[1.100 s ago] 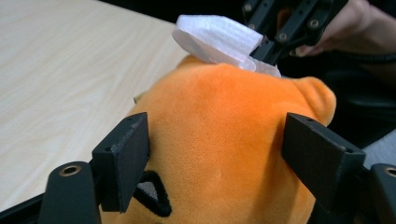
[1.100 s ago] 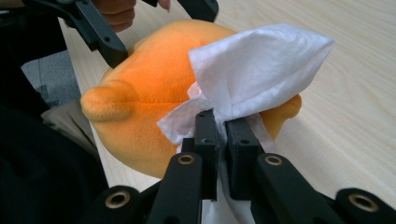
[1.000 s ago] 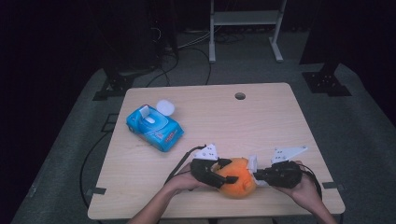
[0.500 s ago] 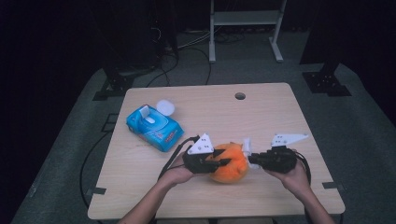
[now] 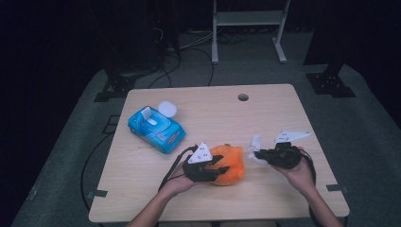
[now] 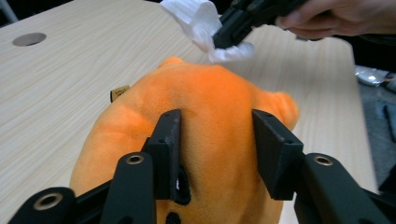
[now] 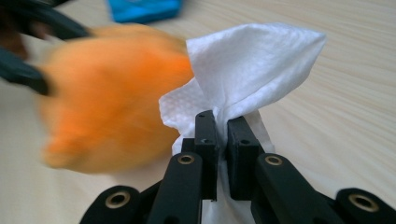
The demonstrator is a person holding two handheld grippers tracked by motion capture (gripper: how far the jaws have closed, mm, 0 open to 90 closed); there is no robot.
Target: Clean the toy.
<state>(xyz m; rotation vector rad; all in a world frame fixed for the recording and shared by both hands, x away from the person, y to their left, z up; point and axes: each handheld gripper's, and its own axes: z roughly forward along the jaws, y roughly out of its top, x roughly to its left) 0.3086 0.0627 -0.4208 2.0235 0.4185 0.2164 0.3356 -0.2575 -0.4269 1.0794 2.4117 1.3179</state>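
Note:
An orange plush toy (image 5: 232, 165) lies on the wooden table (image 5: 283, 109) near its front edge. My left gripper (image 5: 222, 165) comes at it from the left; in the left gripper view its jaws (image 6: 217, 126) press into the toy's (image 6: 215, 93) sides, having just been opening a little with the toy between them. My right gripper (image 5: 257, 155) is shut on a crumpled white wipe (image 5: 256, 143) held a short way right of the toy. In the right gripper view the wipe (image 7: 252, 60) sticks up from the closed jaws (image 7: 223, 121), with the blurred toy (image 7: 107, 93) beyond.
A blue pack of wet wipes (image 5: 156, 127) with its white lid (image 5: 167, 109) flipped open lies at the table's left. A round cable hole (image 5: 243, 97) sits near the far edge. Both forearms enter from the front edge. A white stand's legs (image 5: 215, 47) are on the floor behind.
The toy and my left gripper have shifted away from the front edge. My right gripper first came in against the toy with the wipe, then drew off to the right.

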